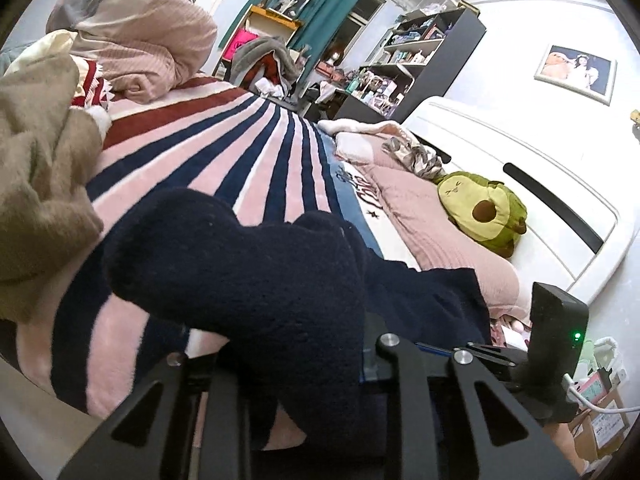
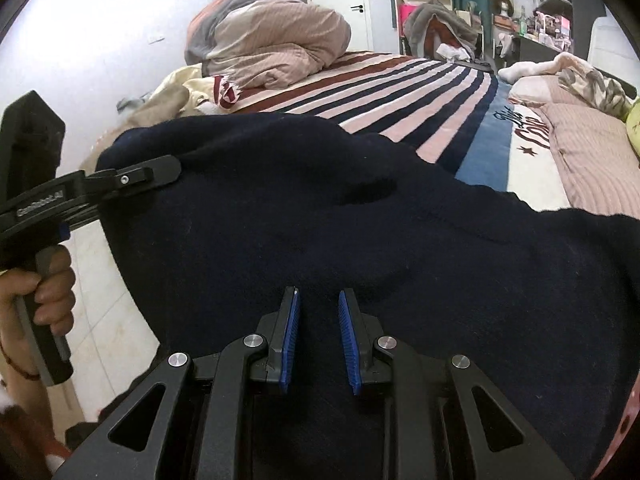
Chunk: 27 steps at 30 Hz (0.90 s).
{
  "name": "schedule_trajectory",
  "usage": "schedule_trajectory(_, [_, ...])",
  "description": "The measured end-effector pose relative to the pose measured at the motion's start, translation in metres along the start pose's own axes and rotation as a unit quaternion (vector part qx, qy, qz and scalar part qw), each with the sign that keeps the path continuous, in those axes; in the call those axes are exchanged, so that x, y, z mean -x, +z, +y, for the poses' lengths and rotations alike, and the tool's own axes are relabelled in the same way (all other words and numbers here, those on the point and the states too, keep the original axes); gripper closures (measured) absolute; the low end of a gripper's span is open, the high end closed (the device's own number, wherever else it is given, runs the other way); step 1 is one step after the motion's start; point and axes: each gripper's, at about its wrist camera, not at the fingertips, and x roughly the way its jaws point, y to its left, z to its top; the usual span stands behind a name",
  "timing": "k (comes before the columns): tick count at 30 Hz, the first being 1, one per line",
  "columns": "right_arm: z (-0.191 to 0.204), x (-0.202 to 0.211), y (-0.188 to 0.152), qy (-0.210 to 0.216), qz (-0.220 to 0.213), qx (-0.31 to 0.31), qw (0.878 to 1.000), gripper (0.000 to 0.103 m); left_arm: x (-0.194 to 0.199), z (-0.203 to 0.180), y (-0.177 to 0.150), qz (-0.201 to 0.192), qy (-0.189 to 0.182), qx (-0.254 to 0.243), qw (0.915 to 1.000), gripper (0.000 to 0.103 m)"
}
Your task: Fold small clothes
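The navy garment (image 2: 320,220) lies spread on the striped bed (image 2: 420,80), its left edge pinched in the closed fingers of the left gripper (image 2: 172,168), while the right gripper (image 2: 319,312) hovers above it, fingers slightly parted, holding nothing.

A green avocado plush toy (image 1: 482,210) lies by the white headboard (image 1: 532,168). A bunched pink quilt (image 2: 276,46) sits on the striped blanket (image 2: 400,92).

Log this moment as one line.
left claw: shut on navy garment edge | right claw: open above garment | garment: over striped blanket
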Motion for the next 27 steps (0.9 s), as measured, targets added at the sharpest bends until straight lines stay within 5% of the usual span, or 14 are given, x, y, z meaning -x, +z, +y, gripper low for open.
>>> schedule_trajectory(19, [0.052,-0.043,0.034,0.058,-0.001,0.014,0.998,0.087,0.04,0.032,0.016,-0.04,0.042,-0.015,0.9982,0.083])
schedule_trajectory(27, [0.053,-0.037,0.031,0.094,-0.01,-0.001,0.996,0.087,0.049,0.012,0.022,-0.047,0.051,-0.046,0.9965,0.083])
